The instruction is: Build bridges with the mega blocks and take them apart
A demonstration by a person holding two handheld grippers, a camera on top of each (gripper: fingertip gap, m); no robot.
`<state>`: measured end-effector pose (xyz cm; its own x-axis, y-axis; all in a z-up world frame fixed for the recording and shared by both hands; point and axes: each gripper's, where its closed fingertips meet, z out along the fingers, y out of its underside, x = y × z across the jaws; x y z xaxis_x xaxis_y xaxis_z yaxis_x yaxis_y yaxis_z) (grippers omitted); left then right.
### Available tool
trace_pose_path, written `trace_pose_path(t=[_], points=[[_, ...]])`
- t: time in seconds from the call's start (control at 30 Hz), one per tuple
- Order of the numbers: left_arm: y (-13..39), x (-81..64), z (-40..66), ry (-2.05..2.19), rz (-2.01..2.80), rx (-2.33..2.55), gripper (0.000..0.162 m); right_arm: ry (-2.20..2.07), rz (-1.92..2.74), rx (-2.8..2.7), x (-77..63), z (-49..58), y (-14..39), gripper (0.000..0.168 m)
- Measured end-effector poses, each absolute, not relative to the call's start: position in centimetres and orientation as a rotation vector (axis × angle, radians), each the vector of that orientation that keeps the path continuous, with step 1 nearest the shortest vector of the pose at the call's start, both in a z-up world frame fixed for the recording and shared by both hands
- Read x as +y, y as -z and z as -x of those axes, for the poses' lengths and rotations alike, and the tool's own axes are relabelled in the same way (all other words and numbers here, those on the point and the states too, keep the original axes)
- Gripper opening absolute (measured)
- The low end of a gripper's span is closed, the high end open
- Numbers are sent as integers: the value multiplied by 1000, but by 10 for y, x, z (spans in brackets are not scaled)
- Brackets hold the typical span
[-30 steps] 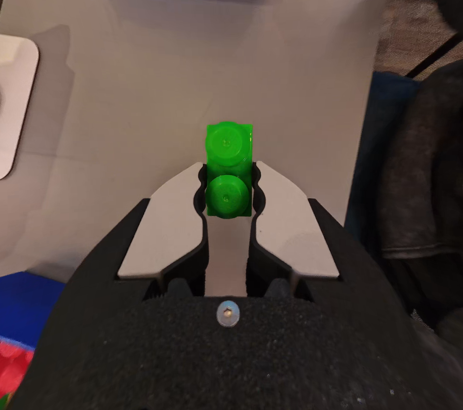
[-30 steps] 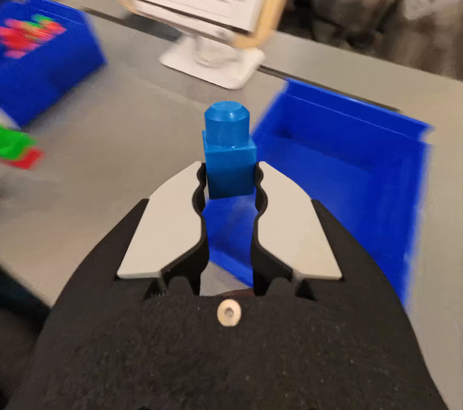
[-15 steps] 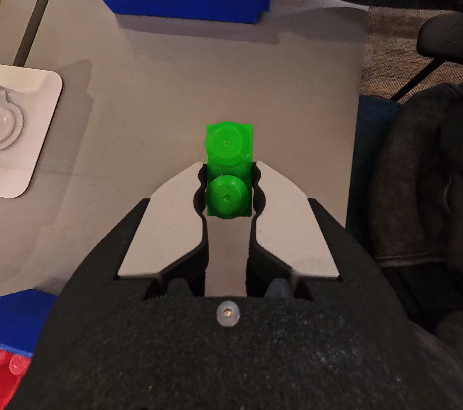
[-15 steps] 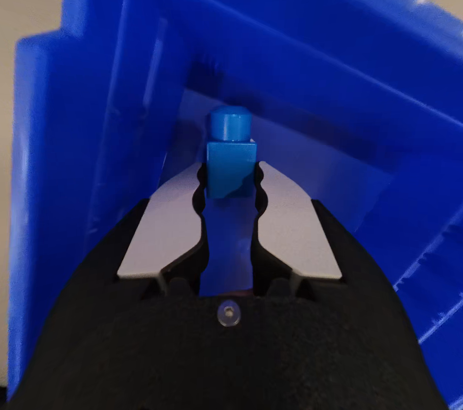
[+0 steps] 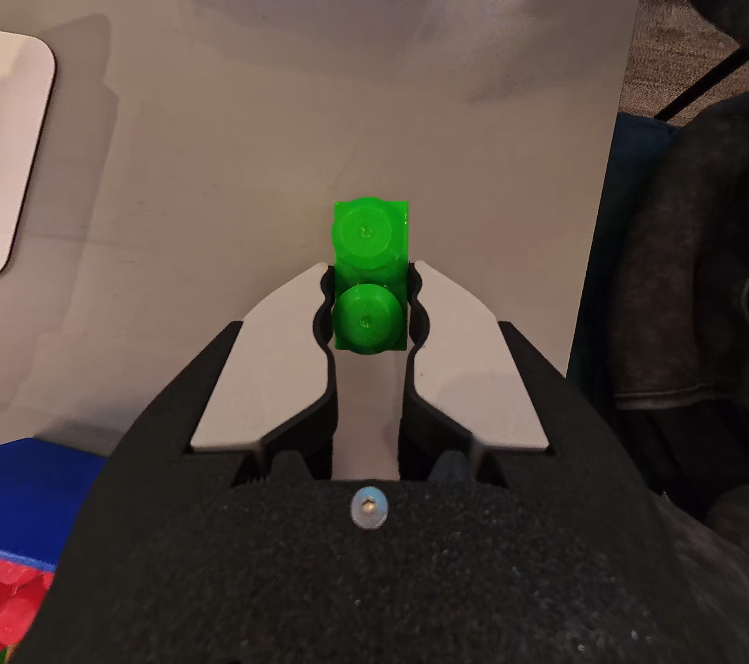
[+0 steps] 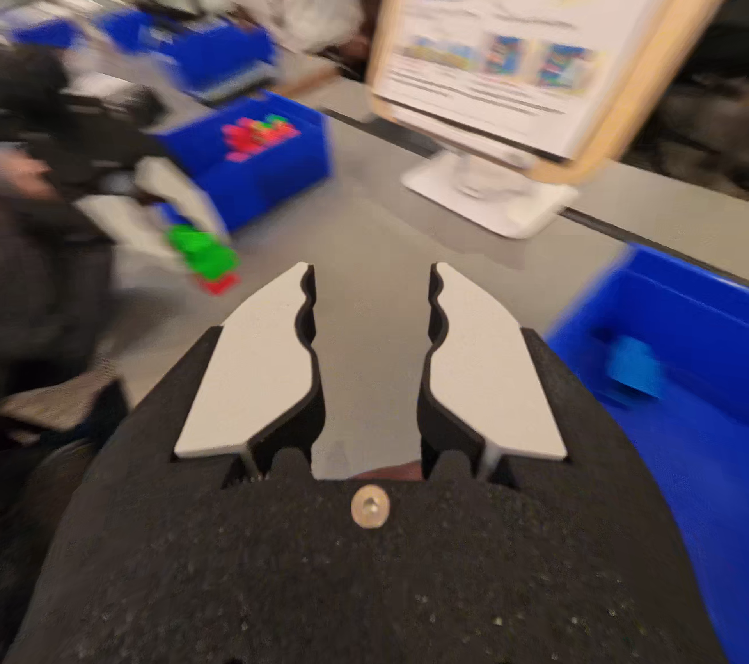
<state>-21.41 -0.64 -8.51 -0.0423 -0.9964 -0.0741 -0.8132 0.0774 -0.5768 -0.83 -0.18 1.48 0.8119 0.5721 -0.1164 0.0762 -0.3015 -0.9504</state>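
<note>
Left wrist view: the left gripper (image 5: 371, 304), black with pale grey finger plates, is clamped on one bright green two-stud plastic block (image 5: 369, 275), studs facing the camera, held above the grey tabletop (image 5: 259, 141), probably so that it can be carried to a bin. Right wrist view (motion-blurred): the right gripper (image 6: 372, 275) has its jaws apart with nothing between them; one blue single-stud block (image 6: 633, 368) lies inside the blue plastic bin (image 6: 689, 295) to its right, which suggests disassembled pieces are sorted there. Farther left, a green block sits on one red block (image 6: 219, 284) on the table, beside a second blue bin of red and green blocks (image 6: 267, 174). One framed instruction sheet on a white stand (image 6: 490, 194) stands behind. Visible blue bins on this table: two; more lie blurred beyond.
</note>
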Motion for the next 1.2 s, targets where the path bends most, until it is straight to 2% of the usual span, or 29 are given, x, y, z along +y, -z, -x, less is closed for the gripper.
trace_pose_path(t=[0.07, 0.17, 0.23, 0.3, 0.63, 0.73, 0.77, 1.07, 1.13, 1.2], points=[[88, -7, 214, 505, 1786, 1927, 34, -748, 1710, -608, -41, 64, -5, 53], [92, -9, 212, 537, 1789, 1946, 34, -999, 1680, -683, -69, 126, 45, 54], [89, -14, 207, 606, 1774, 1954, 33, -1014, 1749, -732, -69, 153, 84, 59], [84, -20, 202, 687, 1747, 1960, 34, -993, 1759, -782, -69, 171, 101, 60], [70, -43, 191, 810, 1631, 2005, 34, -780, 1746, -901, -49, 212, 111, 58], [69, -50, 189, 840, 1608, 2029, 34, -816, 1724, -906, -49, 218, 107, 47], [69, -52, 189, 845, 1604, 2038, 34, -813, 1728, -913, -48, 217, 107, 38], [75, -53, 200, 776, 1624, 2089, 33, -795, 1799, -1036, -58, 204, 126, 36], [63, -49, 205, 798, 1617, 2046, 33, -691, 1890, -1090, -56, 191, 151, 35], [53, -44, 217, 767, 1621, 2005, 33, -750, 1884, -1036, -60, 186, 149, 35]])
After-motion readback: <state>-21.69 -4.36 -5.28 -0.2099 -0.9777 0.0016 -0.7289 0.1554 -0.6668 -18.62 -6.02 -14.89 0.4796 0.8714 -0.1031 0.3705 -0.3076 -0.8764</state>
